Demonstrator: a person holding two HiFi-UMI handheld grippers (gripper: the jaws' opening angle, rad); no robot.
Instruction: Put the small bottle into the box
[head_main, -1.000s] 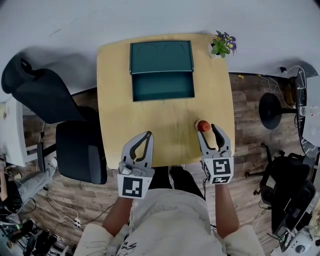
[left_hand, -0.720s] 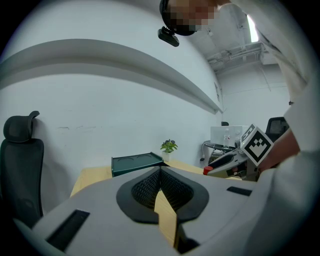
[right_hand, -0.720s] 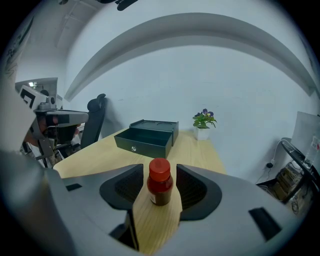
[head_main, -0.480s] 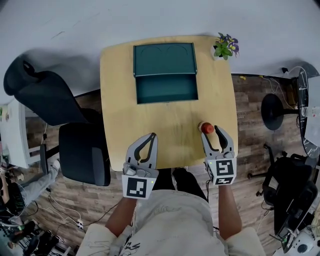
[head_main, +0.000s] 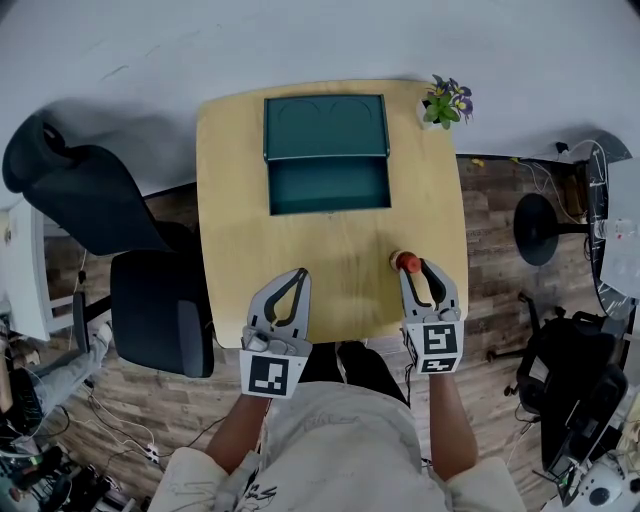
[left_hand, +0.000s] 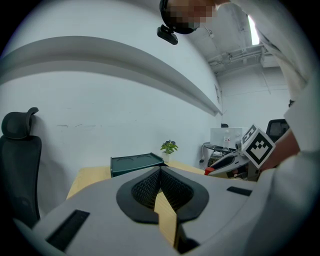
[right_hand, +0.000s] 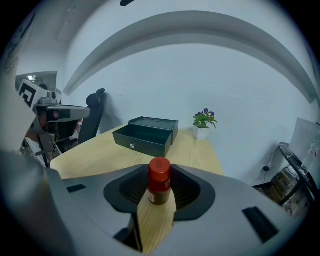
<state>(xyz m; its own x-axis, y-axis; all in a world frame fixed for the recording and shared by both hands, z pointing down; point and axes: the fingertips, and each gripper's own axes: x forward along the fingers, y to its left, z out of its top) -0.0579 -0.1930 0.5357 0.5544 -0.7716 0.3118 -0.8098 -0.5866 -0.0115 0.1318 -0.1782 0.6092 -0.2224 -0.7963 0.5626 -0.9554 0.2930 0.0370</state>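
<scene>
Your right gripper (head_main: 414, 270) is closing on the small bottle (right_hand: 159, 182). The bottle stands upright on the table (head_main: 300, 250) between the two pads, which sit against its sides just below the red cap. It is still on the wood, not lifted.

Taking the dark green box (head_main: 330, 185) as the mark, the bottle is well apart from it, on your side of its open front and off to the right, close to the table's near edge. The box itself stands open, and its open compartment is the half nearer you.

Your left gripper (left_hand: 160, 175) has its jaws together at the tips, with nothing between them. It hangs on your side of the box too, slightly left of the box's middle and over the near edge of the table. That puts it level with the right gripper and well apart from it.

A small potted plant (head_main: 443, 98) stands just right of the box's far half, at the table corner. A black office chair (head_main: 120, 250) is left of the box, beside the table.
</scene>
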